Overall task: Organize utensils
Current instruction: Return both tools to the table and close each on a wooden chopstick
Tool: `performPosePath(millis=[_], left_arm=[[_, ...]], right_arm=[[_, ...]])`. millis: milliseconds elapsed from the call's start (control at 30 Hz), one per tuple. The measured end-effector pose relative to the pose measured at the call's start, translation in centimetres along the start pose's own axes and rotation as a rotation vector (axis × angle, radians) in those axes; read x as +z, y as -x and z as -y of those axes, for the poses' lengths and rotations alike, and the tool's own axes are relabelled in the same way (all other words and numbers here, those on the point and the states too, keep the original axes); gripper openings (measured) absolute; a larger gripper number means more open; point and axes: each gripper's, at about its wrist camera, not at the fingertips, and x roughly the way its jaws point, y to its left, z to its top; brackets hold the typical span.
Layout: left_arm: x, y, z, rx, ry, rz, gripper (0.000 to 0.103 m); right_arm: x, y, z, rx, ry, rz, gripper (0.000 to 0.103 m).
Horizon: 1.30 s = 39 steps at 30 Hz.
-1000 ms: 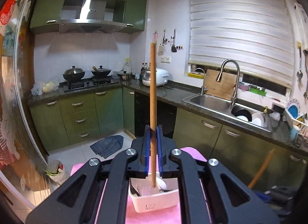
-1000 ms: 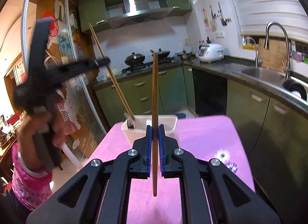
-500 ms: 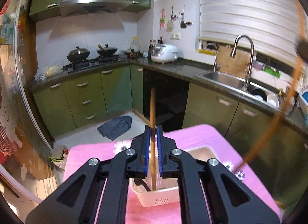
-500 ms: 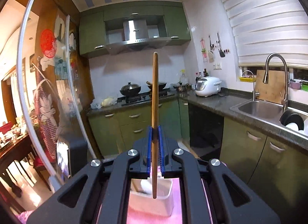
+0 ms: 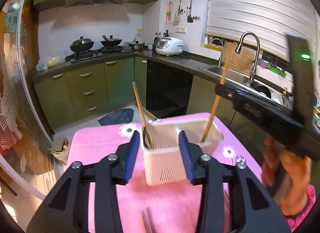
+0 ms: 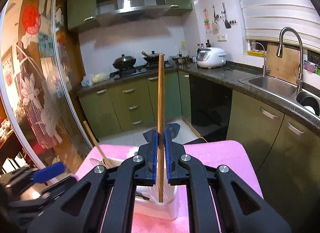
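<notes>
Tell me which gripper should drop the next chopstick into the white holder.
Right. The right gripper is clamped on an upright chopstick whose tip is already inside the white holder. The left gripper has just opened, empty; its chopstick leans in the holder.

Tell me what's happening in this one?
A person with two handheld grippers is sorting chopsticks into a white utensil caddy on a pink cloth. The left gripper, jaws just opened and empty, has let one chopstick lean in the caddy. The right gripper is clamped on a second chopstick, its tip inside the caddy.
</notes>
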Motion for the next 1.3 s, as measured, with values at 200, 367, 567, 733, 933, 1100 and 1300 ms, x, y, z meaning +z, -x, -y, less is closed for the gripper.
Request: performPosePath(millis=[200,367,567,733,933,1100,1300], left_arm=[[-3.9,2.1,-0.3,0.016,0.025,-0.063,0.069],[-7.9,1.2,-1.2,-0.008,0.075,-0.200,0.074],[-12.5,-0.8,-2.8,-0.010,0.125,-0.356,0.077],[-14.0,-2.1,-3.8,0.060,0.097,-0.418,0.071],[-16.0,-3.0,-3.6,0.094,0.054,-0.483,0.063],[-16.7,-3.6,-3.3,0.107,0.040,-0.513,0.054],[-16.8,-3.8,-3.5,0.128,0.032,-0.519,0.045]], right_arm=[[-1.6,1.7,-0.4,-0.002,0.029,0.015,0.029],[-3.1,6.5,0.1,0.021,0.027,0.043,0.035],[-8.3,12.6,1.9,0.028,0.009,0.031,0.040],[-12.9,14.5,4.8,0.042,-0.081,-0.047,0.040],[-16.4,14.7,8.1,0.030,-0.166,-0.115,0.044],[-17.3,14.4,9.2,0.029,-0.196,-0.150,0.044],[-18.2,13.9,8.3,0.045,-0.186,-0.188,0.048]])
